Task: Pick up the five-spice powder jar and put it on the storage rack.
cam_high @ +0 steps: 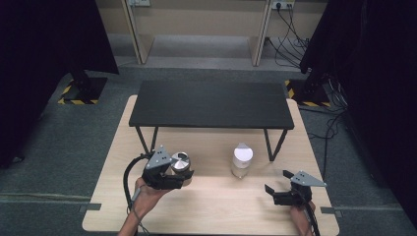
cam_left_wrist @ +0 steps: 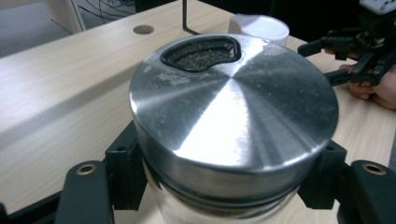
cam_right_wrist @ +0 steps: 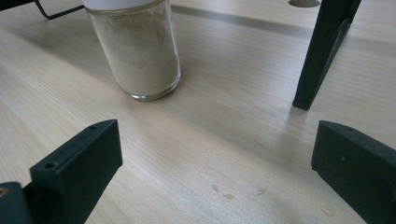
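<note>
Left gripper (cam_high: 181, 173) fingers hold steel-lidded jar (cam_left_wrist: 233, 116); right gripper (cam_high: 278, 183) fingers wide near powder jar (cam_right_wrist: 135, 51).

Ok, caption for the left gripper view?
Left gripper clamps a steel-lidded jar, its shaker opening showing dark grains, above the wooden table.

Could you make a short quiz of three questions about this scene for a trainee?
1. True or false: the left gripper is closed on the jar with the metal lid.
2. What covers the glass jar of pale powder? A) a white lid B) a cork C) nothing
3. Fill in: the right gripper has its jaws ____, with nothing between them.

Key: 1 true. 2 A, the white lid. 3 open.
</note>
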`<state>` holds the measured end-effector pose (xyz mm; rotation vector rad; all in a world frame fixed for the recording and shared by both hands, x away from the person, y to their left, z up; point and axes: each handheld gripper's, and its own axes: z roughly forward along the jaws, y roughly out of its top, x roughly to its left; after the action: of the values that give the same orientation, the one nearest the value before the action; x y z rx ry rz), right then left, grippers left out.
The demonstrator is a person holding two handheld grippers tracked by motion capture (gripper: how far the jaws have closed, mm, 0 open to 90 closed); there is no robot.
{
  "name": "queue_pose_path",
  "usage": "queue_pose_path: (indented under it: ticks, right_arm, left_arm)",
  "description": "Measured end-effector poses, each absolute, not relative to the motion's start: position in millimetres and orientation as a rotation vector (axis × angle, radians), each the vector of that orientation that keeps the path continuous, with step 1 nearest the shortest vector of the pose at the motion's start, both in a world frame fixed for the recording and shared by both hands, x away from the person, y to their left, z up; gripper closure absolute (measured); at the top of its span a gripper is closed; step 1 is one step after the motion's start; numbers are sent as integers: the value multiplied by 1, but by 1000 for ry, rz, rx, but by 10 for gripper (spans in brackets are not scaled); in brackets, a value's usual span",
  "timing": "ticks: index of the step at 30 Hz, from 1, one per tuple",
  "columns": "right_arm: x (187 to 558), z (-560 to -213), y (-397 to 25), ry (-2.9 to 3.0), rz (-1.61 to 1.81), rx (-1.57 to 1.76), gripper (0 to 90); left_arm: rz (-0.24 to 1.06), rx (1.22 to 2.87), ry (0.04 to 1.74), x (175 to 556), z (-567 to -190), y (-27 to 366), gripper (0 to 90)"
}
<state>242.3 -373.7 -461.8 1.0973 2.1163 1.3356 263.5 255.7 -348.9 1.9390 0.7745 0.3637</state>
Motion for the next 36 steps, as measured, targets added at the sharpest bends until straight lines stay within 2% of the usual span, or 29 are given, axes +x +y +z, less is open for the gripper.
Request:
queue_pose_path:
  ticks: [10,19,29,36]
  right_arm:
    - [242,-462,-373,2118,1332,1094,20]
    - [243,-462,-374,2119,1336,1098,20]
    - [243,-461,-374,2121,1333,1093,20]
    - [243,-461,-374,2123,1334,1093,20]
  left_arm:
    - [370,1938,759,268,-297,266,312]
    - [396,1971,776,293,-248,264,312]
    - [415,1909,848,318,-218,265,312]
    - [489,1889,927,340,-209,256,312]
